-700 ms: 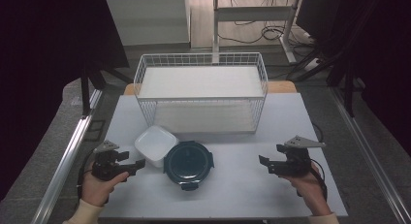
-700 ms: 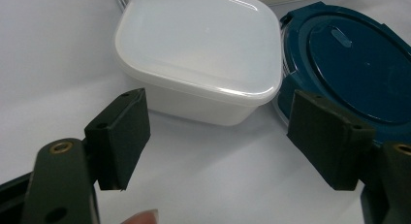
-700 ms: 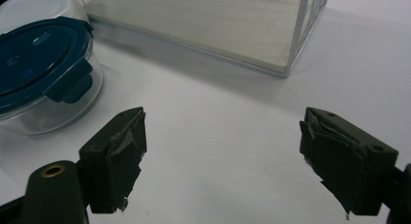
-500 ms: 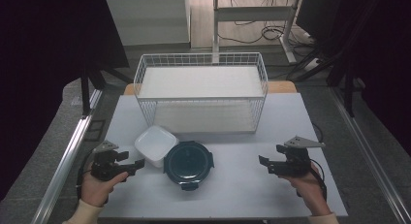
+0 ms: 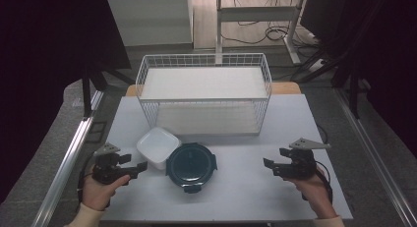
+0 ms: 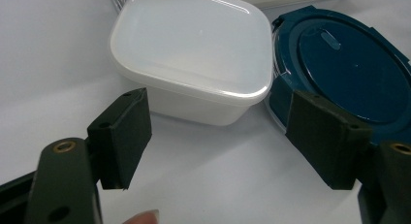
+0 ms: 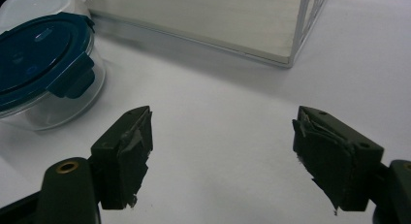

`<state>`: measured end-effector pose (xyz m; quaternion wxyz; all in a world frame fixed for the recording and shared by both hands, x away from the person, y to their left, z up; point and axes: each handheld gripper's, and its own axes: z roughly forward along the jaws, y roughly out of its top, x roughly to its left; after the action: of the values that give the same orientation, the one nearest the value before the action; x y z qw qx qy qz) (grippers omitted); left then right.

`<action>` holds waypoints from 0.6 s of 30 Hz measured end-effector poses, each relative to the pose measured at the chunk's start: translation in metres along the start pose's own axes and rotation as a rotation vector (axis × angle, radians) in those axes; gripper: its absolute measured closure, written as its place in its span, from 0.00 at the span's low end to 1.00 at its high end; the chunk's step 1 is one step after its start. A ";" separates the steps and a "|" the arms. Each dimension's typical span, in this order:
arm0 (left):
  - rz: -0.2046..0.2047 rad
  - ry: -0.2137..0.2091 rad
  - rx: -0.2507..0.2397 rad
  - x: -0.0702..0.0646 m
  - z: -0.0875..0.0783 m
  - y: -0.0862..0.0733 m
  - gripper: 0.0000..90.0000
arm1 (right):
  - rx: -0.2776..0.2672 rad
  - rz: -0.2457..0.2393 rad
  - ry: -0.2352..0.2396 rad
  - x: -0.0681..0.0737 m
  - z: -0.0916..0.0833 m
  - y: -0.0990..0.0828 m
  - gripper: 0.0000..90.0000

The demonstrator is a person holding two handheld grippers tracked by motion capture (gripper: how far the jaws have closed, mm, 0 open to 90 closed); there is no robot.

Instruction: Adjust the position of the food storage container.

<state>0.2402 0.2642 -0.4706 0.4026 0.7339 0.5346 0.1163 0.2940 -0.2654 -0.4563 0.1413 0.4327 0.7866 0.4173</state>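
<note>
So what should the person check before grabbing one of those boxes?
1. Left gripper open with nothing in it: ok.
2. Right gripper open with nothing in it: ok.
3. White box has its lid on: ok.
4. Round box with the blue lid has its side clip down: ok; the other clips cannot be told.
5. Room between the two boxes for a jaw: not ok, they sit right against each other.
6. Wire basket has free space inside: ok.
</note>
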 end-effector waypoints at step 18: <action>-0.011 -0.025 0.003 -0.004 -0.005 0.001 0.38 | 0.014 0.020 0.021 -0.004 -0.003 0.002 0.30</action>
<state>0.2365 0.2627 -0.4653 0.4088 0.7330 0.5336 0.1041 0.2953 -0.2695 -0.4538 0.1260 0.4372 0.7865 0.4176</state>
